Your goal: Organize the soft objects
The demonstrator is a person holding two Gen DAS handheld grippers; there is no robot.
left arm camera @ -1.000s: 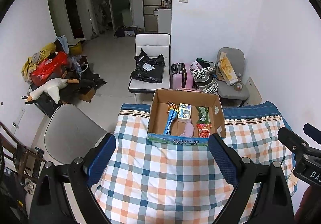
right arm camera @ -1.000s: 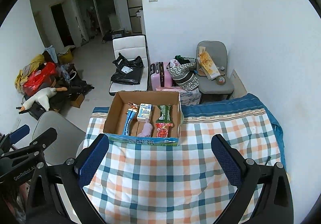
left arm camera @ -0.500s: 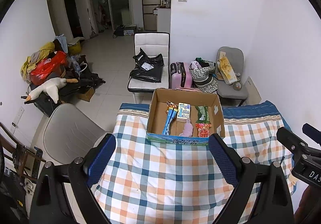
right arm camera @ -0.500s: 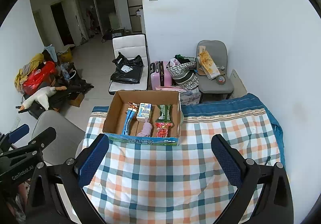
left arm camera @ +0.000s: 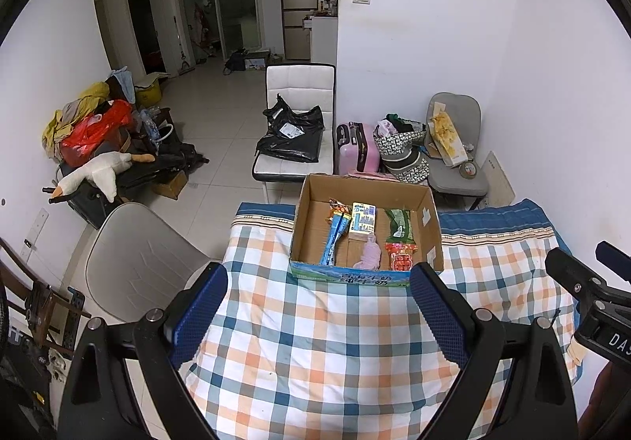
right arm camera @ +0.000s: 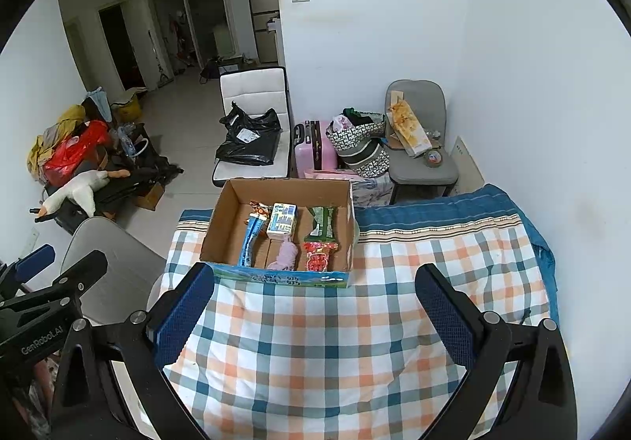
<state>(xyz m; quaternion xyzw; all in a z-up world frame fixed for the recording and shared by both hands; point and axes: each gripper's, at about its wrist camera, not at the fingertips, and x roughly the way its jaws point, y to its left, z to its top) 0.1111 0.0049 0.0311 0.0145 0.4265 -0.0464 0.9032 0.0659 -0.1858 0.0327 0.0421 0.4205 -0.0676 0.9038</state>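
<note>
A cardboard box [left arm camera: 430, 221] [right arm camera: 221, 219] stands at the far edge of a checked cloth. Inside lie a blue pack [left arm camera: 335, 235] [right arm camera: 250, 239], a white-blue carton [left arm camera: 363, 217] [right arm camera: 281, 221], a green packet [left arm camera: 399, 224] [right arm camera: 321, 223], a red packet [left arm camera: 401, 256] [right arm camera: 318, 256] and a pink soft bundle [left arm camera: 370, 255] [right arm camera: 284, 256]. My left gripper [left arm camera: 317, 316] is open and empty, held above the cloth short of the box. My right gripper [right arm camera: 313, 316] is open and empty too, beside it.
The checked cloth [left arm camera: 315, 353] [right arm camera: 315, 345] covers the surface. A grey chair [left arm camera: 134, 266] stands at its left. Behind the box are a white chair with a black bag [left arm camera: 294, 132], a pink suitcase [left arm camera: 357, 152] and a grey chair [left arm camera: 453, 148]. A clutter pile with a plush goose [left arm camera: 94, 172] lies far left.
Both grippers have drifted very slightly back and up; the box looks a touch farther away. Nothing on the cloth or in the box has moved.
</note>
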